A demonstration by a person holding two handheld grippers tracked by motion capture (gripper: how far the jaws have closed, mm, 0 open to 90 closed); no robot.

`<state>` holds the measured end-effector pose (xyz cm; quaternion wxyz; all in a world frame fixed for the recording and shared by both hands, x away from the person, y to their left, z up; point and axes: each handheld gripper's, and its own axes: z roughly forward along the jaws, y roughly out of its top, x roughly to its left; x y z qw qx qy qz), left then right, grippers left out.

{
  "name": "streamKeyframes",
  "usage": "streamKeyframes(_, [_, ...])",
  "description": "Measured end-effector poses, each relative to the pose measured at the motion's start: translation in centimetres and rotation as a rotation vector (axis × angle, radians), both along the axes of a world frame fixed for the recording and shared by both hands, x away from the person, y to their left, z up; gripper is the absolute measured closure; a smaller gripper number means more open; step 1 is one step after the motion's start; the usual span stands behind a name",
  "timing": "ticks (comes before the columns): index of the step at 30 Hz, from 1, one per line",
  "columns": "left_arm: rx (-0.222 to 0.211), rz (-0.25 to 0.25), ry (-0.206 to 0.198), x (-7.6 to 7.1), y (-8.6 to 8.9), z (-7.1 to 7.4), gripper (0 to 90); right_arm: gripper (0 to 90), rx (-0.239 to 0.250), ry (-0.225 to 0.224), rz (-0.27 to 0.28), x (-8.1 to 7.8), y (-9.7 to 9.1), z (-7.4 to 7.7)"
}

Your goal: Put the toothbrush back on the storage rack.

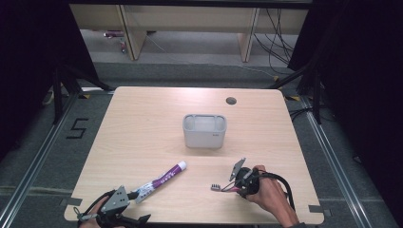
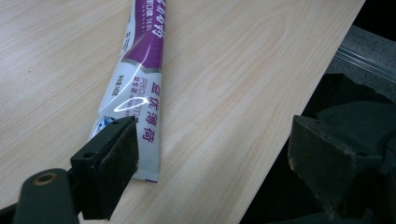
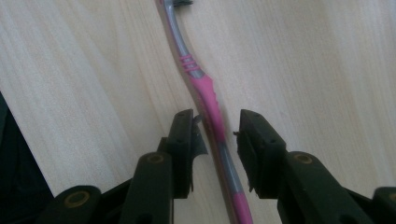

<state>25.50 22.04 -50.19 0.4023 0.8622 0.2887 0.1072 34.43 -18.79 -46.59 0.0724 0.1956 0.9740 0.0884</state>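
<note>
Right gripper view: jaws of right gripper (image 3: 215,140) narrowly apart astride pink toothbrush (image 3: 205,88), not gripping; left gripper (image 2: 215,154) wide open, holding nothing, beside toothpaste tube (image 2: 140,84)

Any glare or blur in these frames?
Left gripper view: a bright glare patch on the toothpaste tube, print still legible. Right gripper view: toothbrush handle slightly smeared, wood grain soft. High view: table evenly lit, surroundings dark, small things coarse.
</note>
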Motion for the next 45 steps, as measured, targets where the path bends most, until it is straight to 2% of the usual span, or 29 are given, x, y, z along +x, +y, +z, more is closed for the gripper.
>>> streamKeyframes(1, [-0.018, 0.009, 0.004, 0.0, -0.1, -0.1, 15.7, 67.2, -0.008, 0.019, 0.002, 0.1, 0.2, -0.1])
streamKeyframes(3, [-0.016, 0.012, 0.002, 0.0, -0.1, -0.1, 15.7, 68.3, -0.016, 0.024, 0.013, 0.2, 0.3, -0.2])
streamKeyframes(4, [0.000, 0.000, 0.000, 0.0, 0.0, 0.0, 15.7, 69.0, -0.015, 0.021, 0.014, 0.3, 0.3, -0.3])
streamKeyframes(6, [-0.018, 0.012, 0.002, 0.0, -0.1, 0.0, 15.7, 70.0, -0.018, 0.039, -0.001, 0.3, 0.4, -0.4])
streamKeyframes(7, [-0.019, 0.012, 0.003, -0.1, -0.1, 0.0, 15.7, 70.4, -0.021, 0.035, 0.016, 0.4, 0.4, -0.4])
streamKeyframes(9, [0.000, -0.002, 0.001, 0.0, 0.0, 0.0, 15.7, 72.0, -0.021, 0.050, 0.001, 0.4, 0.4, -0.4])
streamKeyframes(11, [-0.009, 0.005, 0.004, 0.0, -0.1, 0.0, 15.7, 72.8, -0.018, 0.057, 0.011, 0.5, 0.4, -0.5])
streamKeyframes(12, [-0.017, 0.010, 0.004, 0.0, -0.1, -0.1, 15.7, 72.8, -0.035, 0.035, 0.023, 0.6, 0.4, -0.6])
streamKeyframes(13, [-0.015, 0.009, 0.003, 0.0, -0.1, -0.1, 15.7, 72.8, -0.028, 0.032, 0.041, 0.7, 0.4, -0.6])
streamKeyframes(16, [0.000, 0.000, 0.001, 0.0, 0.0, 0.0, 15.7, 73.3, -0.036, 0.038, 0.042, 0.8, 0.5, -0.7])
streamKeyframes(17, [-0.047, 0.021, 0.011, -0.1, -0.3, -0.1, 15.7, 74.4, -0.056, 0.052, 0.032, 0.9, 0.5, -0.7])
streamKeyframes(18, [-0.026, 0.013, 0.006, -0.1, -0.2, -0.1, 15.7, 75.1, -0.054, 0.046, 0.052, 1.0, 0.5, -0.8])
streamKeyframes(19, [-0.005, 0.002, 0.002, 0.0, -0.1, 0.0, 15.7, 75.6, -0.057, 0.054, 0.034, 0.9, 0.6, -0.9])
streamKeyframes(21, [0.000, -0.002, 0.001, 0.0, 0.0, 0.0, 15.7, 76.0, -0.064, 0.063, 0.018, 0.8, 0.6, -0.8])
streamKeyframes(25, [-0.019, 0.016, 0.004, -0.1, -0.1, -0.1, 15.7, 77.7, -0.070, 0.076, 0.024, 0.9, 0.8, -0.9])
streamKeyframes(27, [-0.002, 0.000, 0.001, 0.0, 0.0, 0.0, 15.7, 80.1, -0.075, 0.085, 0.025, 0.9, 0.9, -0.8])
streamKeyframes(28, [-0.019, 0.012, 0.003, -0.1, -0.1, -0.1, 15.7, 80.4, -0.074, 0.089, 0.024, 1.0, 0.9, -0.9])
streamKeyframes(30, [-0.001, 0.001, 0.001, 0.0, 0.0, 0.0, 15.7, 81.2, -0.081, 0.089, 0.020, 1.0, 0.9, -0.9])
streamKeyframes(33, [0.000, -0.001, 0.001, 0.0, 0.0, 0.0, 15.7, 81.9, -0.081, 0.093, 0.042, 1.2, 0.9, -0.9])
streamKeyframes(34, [-0.017, 0.011, 0.003, 0.0, -0.1, -0.1, 15.7, 82.0, -0.087, 0.097, 0.040, 1.2, 1.0, -0.9])
streamKeyframes(36, [-0.001, -0.001, 0.001, 0.0, 0.0, 0.0, 15.7, 82.2, -0.097, 0.101, 0.037, 1.2, 1.1, -0.9])
streamKeyframes(37, [-0.008, 0.001, 0.004, -0.1, -0.1, 0.0, 15.7, 82.2, -0.099, 0.104, 0.016, 1.1, 1.2, -0.9])
streamKeyframes(39, [-0.002, 0.001, 0.002, 0.0, -0.1, 0.0, 15.7, 82.3, -0.104, 0.106, 0.021, 1.1, 1.3, -0.9])
streamKeyframes(40, [-0.015, 0.009, 0.004, 0.0, -0.2, -0.1, 15.7, 82.4, -0.104, 0.104, 0.036, 1.2, 1.3, -0.9])
streamKeyframes(41, [-0.007, 0.001, 0.004, 0.0, -0.1, 0.0, 15.7, 82.4, -0.101, 0.114, 0.021, 1.1, 1.3, -1.0])
streamKeyframes(42, [-0.032, 0.008, 0.010, -0.2, -0.2, -0.1, 15.7, 82.5, -0.112, 0.111, 0.023, 1.1, 1.4, -0.9])
streamKeyframes(43, [-0.030, 0.008, 0.010, -0.2, -0.2, -0.1, 15.7, 82.5, -0.118, 0.114, 0.014, 1.1, 1.4, -0.9])
streamKeyframes(44, [-0.003, -0.002, 0.003, 0.0, -0.1, 0.0, 15.7, 82.5, -0.113, 0.112, 0.013, 1.1, 1.4, -0.9])
streamKeyframes(45, [-0.015, 0.009, 0.005, 0.0, -0.2, -0.1, 15.7, 82.5, -0.116, 0.113, 0.009, 1.0, 1.4, -0.9])
